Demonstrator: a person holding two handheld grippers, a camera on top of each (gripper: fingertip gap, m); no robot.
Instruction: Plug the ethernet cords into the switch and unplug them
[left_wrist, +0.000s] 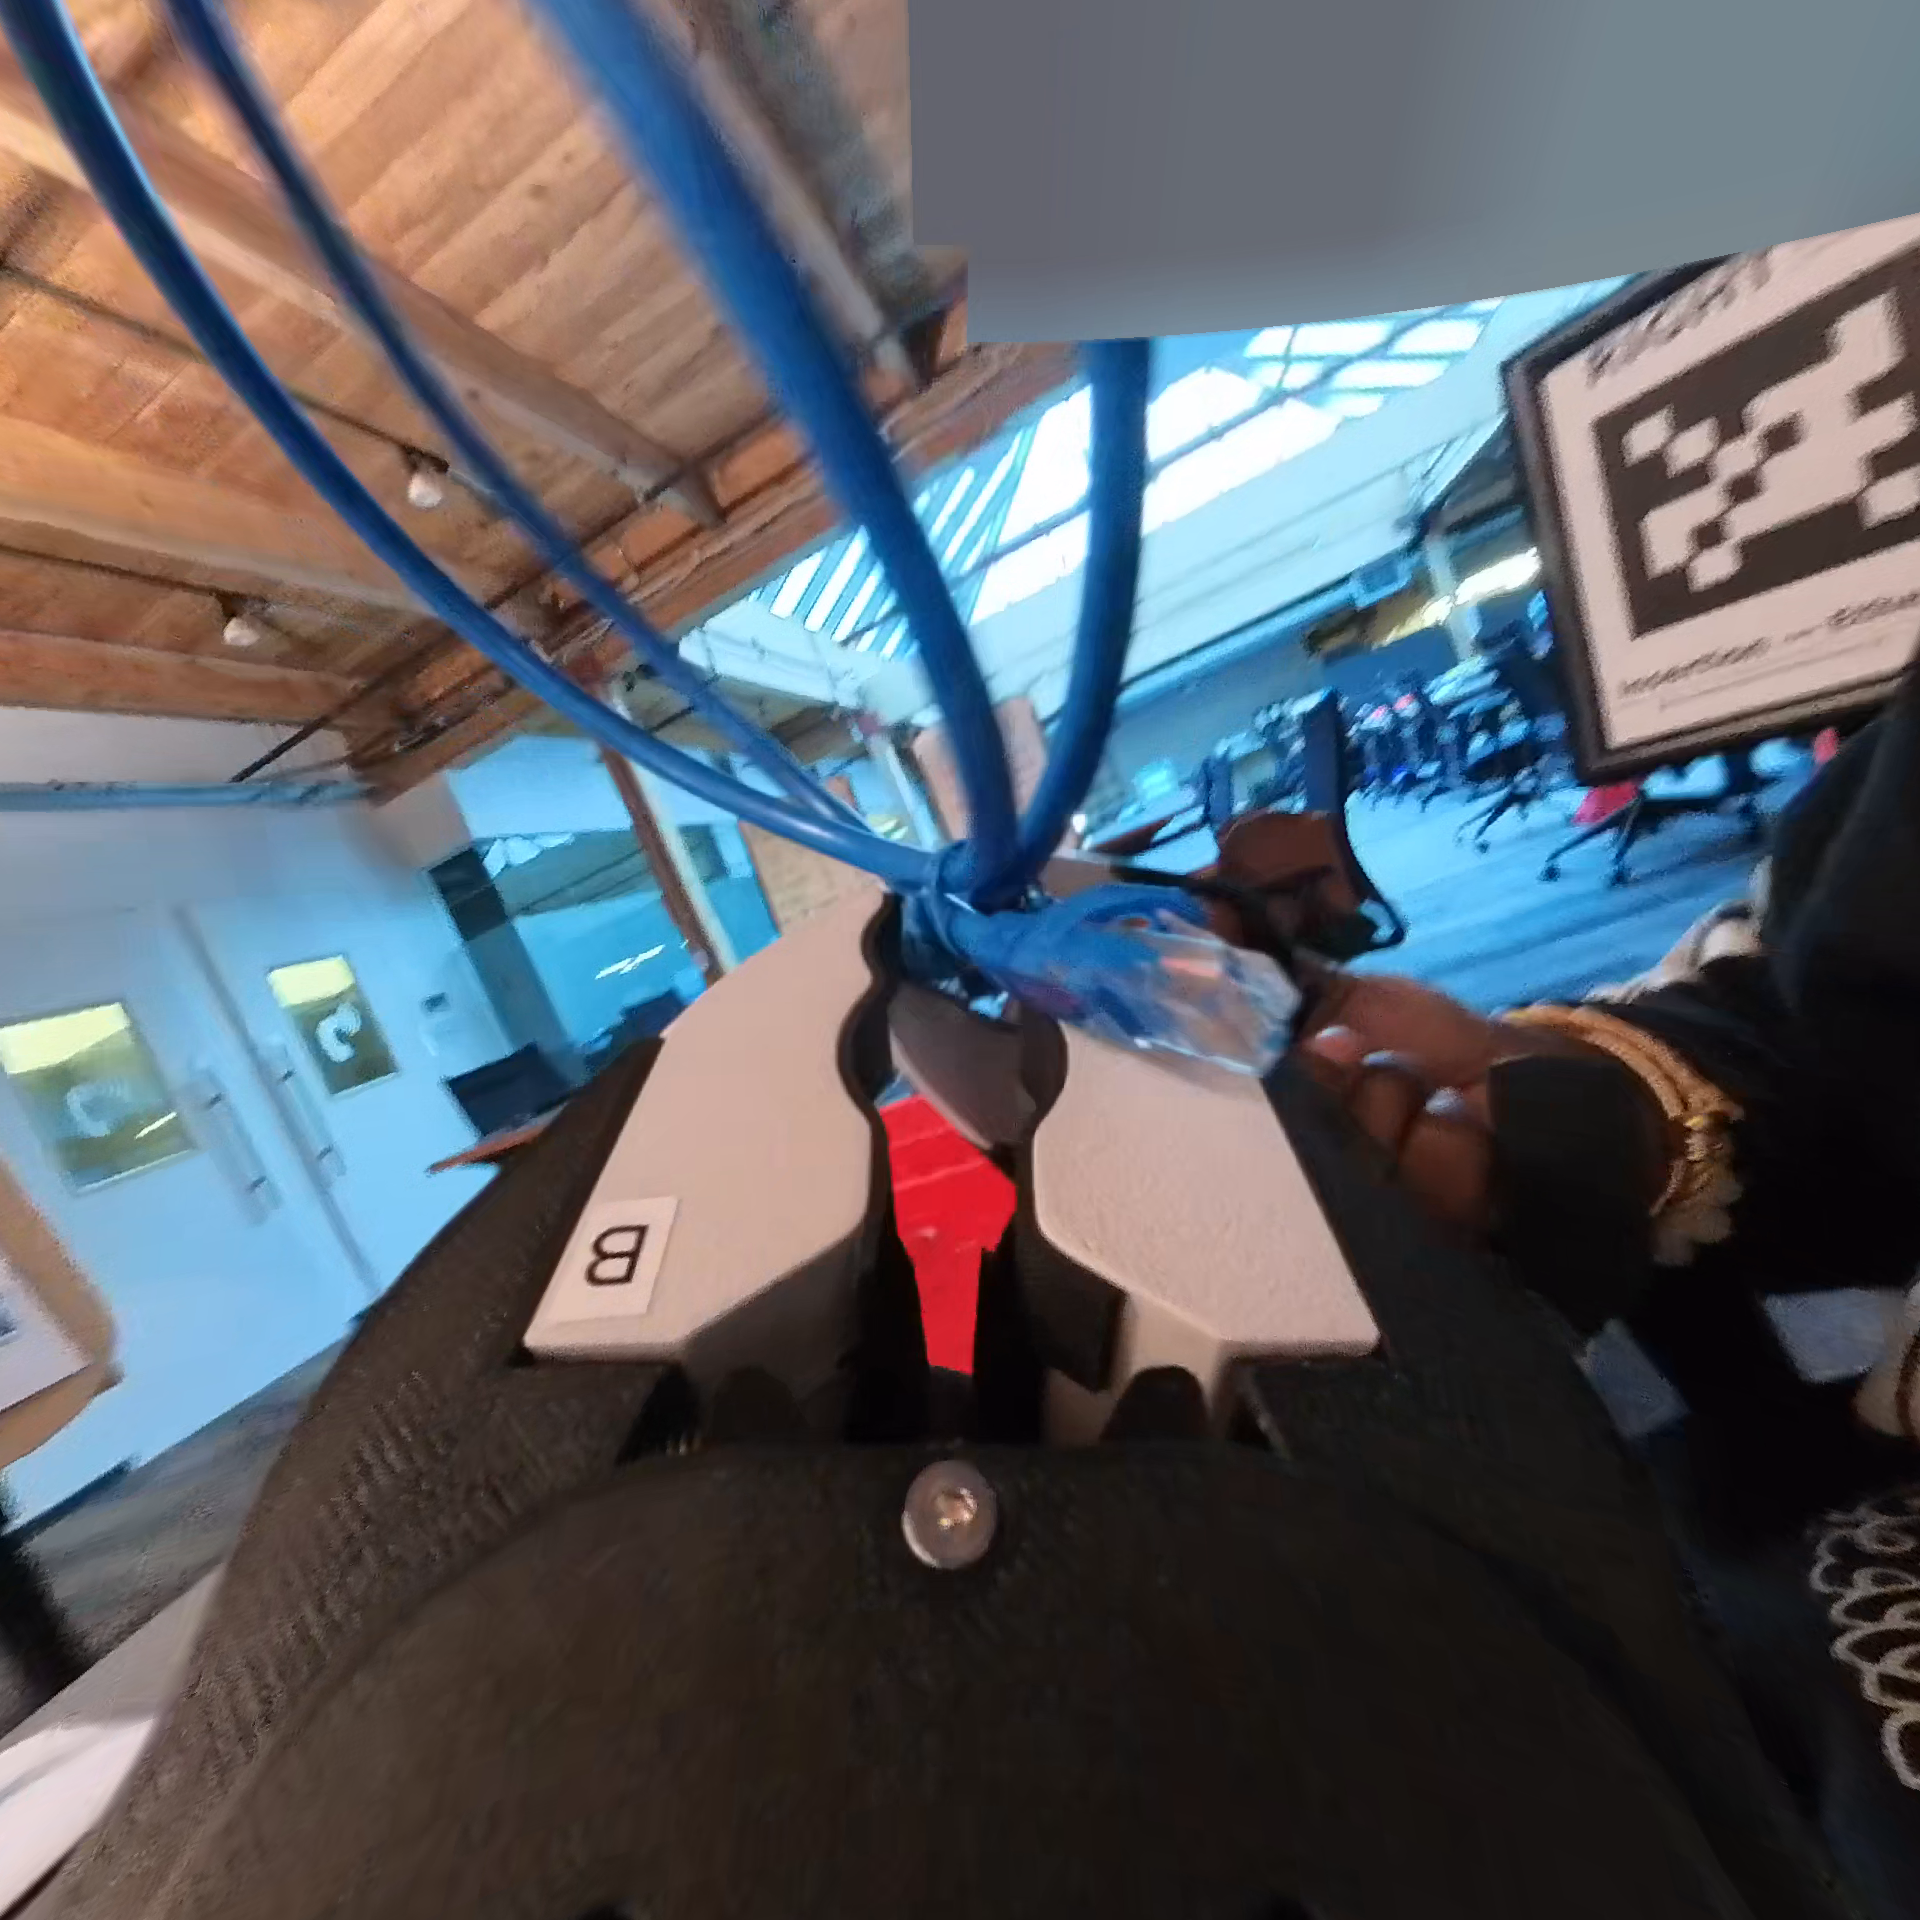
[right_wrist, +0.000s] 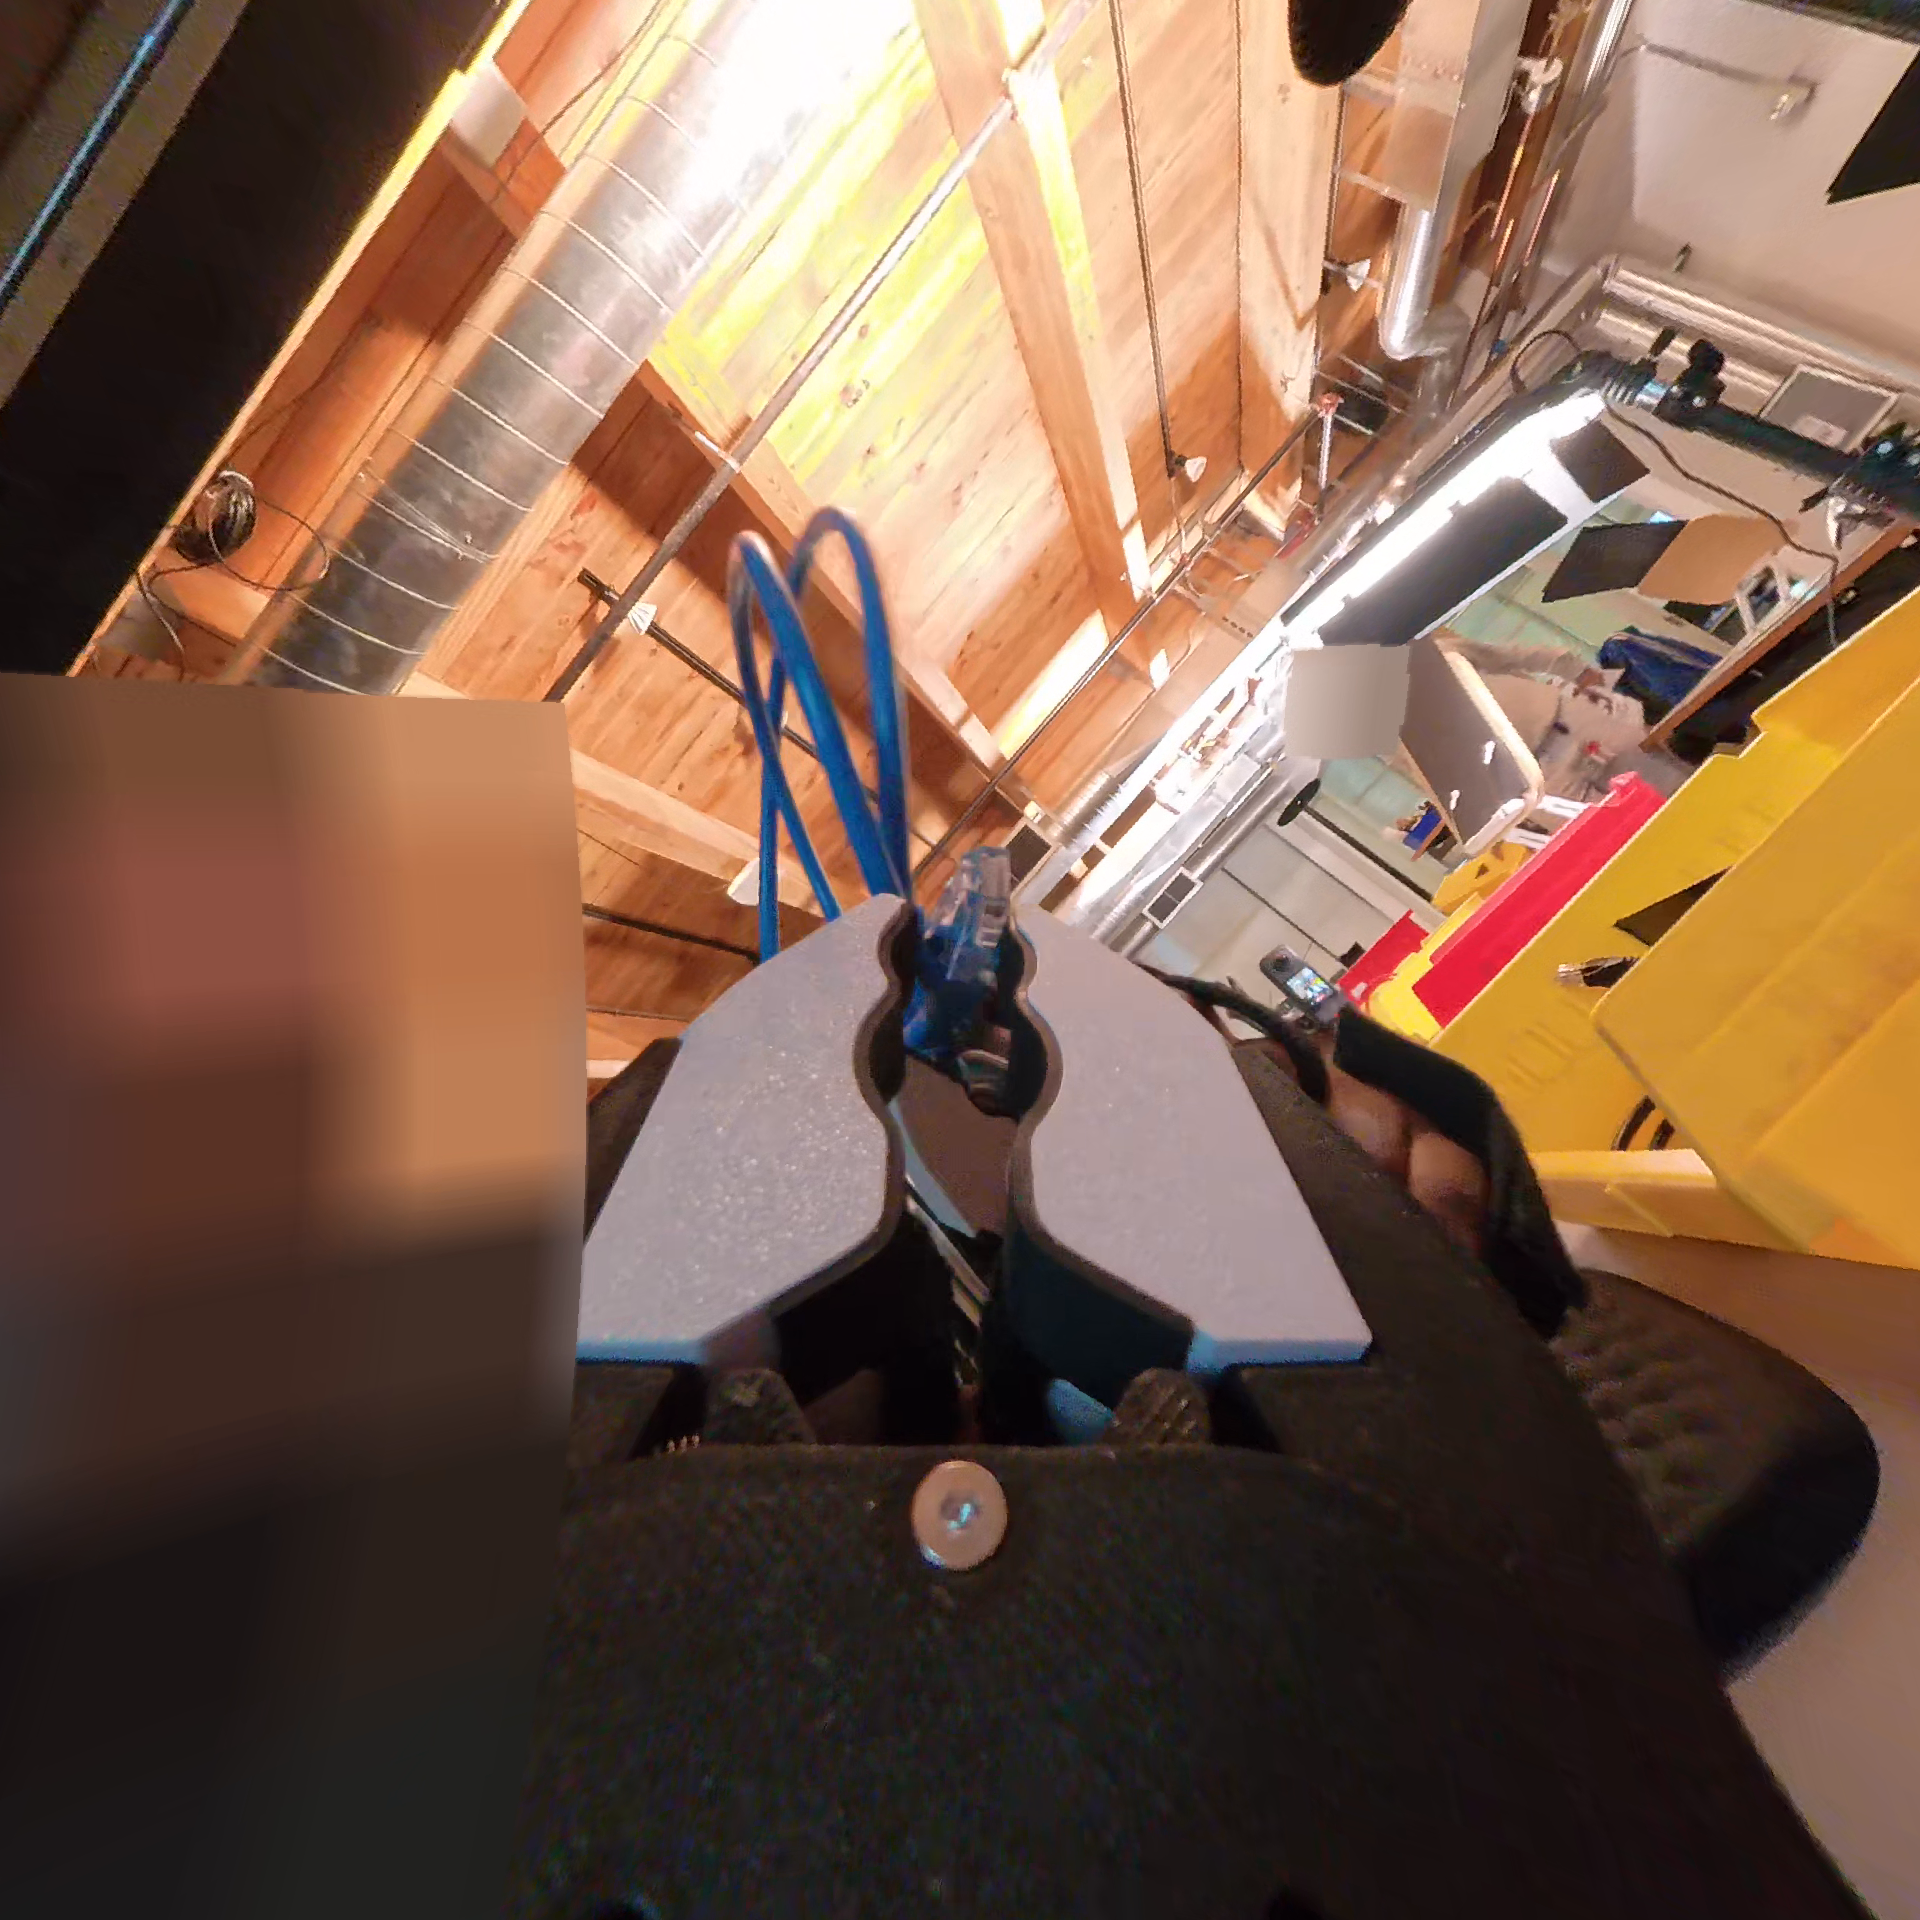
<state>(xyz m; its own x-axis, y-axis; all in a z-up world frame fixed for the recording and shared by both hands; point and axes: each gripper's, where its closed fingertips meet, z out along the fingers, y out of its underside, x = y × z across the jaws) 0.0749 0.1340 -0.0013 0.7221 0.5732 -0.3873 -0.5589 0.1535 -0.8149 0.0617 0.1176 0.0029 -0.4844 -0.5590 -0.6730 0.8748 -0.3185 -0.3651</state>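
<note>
My left gripper (left_wrist: 961, 925) is shut on a blue ethernet cord (left_wrist: 971, 914) just behind its clear plug (left_wrist: 1195, 992), which sticks out to the right toward a person's hand (left_wrist: 1392, 1081). Loops of the cord (left_wrist: 727, 312) arc up past the camera. My right gripper (right_wrist: 961, 935) is shut on the other blue plug (right_wrist: 966, 930), which points up from between the fingertips, with cord loops (right_wrist: 821, 707) rising behind it. Both grippers point up toward the ceiling. The switch is not in view.
A marker board (left_wrist: 1745, 520) on the other gripper sits at the upper right of the left wrist view. Yellow bins (right_wrist: 1745, 987) and red bins (right_wrist: 1507, 904) stand to the right in the right wrist view. A wooden ceiling with a metal duct (right_wrist: 499, 416) is overhead.
</note>
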